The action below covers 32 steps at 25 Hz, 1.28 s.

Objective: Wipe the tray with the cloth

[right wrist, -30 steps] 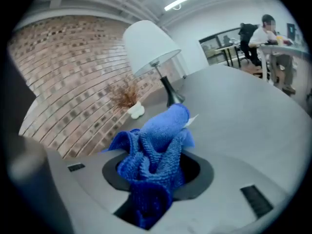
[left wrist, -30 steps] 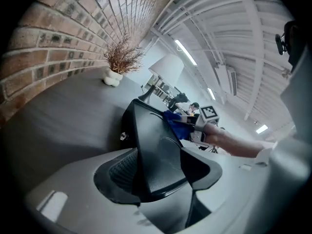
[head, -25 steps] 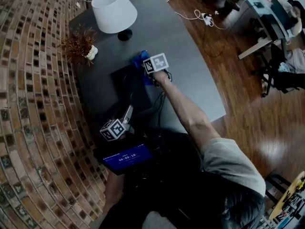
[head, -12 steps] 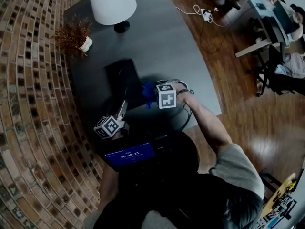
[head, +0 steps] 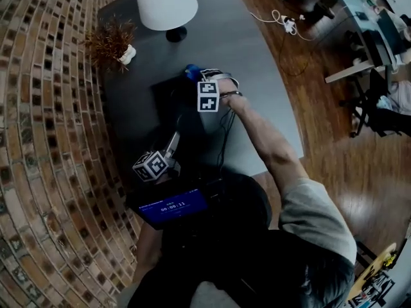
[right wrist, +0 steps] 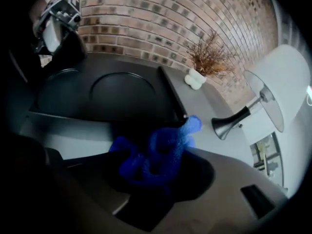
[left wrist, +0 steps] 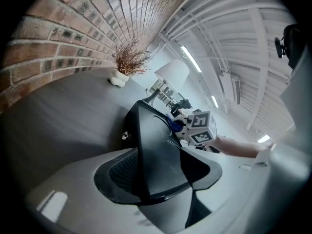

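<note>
The black tray (head: 173, 111) lies near the table's (head: 257, 76) brick-wall edge, its near rim pinched in the half-closed jaws of the left gripper (left wrist: 163, 172). The right gripper (head: 198, 81) clamps the bunched blue cloth (right wrist: 158, 152) at the tray's far right corner. A hard stroke could carry the cloth off the rim or twist the tray loose.

brick wall (head: 45, 140), wood flr (head: 334, 133), grey table (head: 257, 56) w/ lamp (head: 166, 2)
</note>
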Each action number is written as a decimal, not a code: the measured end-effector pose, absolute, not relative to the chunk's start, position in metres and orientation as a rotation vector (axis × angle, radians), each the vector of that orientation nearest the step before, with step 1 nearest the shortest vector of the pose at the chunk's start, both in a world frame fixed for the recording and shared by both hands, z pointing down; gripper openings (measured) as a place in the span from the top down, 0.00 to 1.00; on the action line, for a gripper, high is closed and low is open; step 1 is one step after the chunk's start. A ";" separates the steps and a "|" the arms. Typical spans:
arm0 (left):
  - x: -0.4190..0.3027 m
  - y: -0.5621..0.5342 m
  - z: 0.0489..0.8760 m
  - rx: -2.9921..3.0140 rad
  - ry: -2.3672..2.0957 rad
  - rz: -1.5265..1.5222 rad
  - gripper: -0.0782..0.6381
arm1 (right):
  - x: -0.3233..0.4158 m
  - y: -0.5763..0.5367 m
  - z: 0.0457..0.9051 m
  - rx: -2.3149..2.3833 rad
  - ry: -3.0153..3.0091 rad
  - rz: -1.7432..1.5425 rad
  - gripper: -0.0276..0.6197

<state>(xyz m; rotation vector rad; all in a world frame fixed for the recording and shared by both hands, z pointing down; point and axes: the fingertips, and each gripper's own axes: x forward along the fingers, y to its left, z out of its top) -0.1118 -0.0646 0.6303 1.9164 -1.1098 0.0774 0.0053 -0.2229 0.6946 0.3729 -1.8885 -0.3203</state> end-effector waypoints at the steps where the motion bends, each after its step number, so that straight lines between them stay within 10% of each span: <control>1: -0.113 -0.066 0.631 1.917 -1.112 0.078 0.52 | 0.006 -0.207 0.693 0.332 -1.892 -0.341 0.72; 16: -0.115 -0.060 0.625 1.927 -1.090 0.014 0.52 | 0.019 0.055 0.678 -0.113 -1.918 -0.323 0.72; 23: -0.135 0.005 0.610 1.766 -0.989 -0.083 0.52 | 0.076 -0.141 0.624 0.619 -1.953 -0.066 0.72; 32: -0.088 0.023 0.641 1.612 -0.760 -0.198 0.52 | -0.037 -0.298 0.624 0.598 -1.900 -0.153 0.72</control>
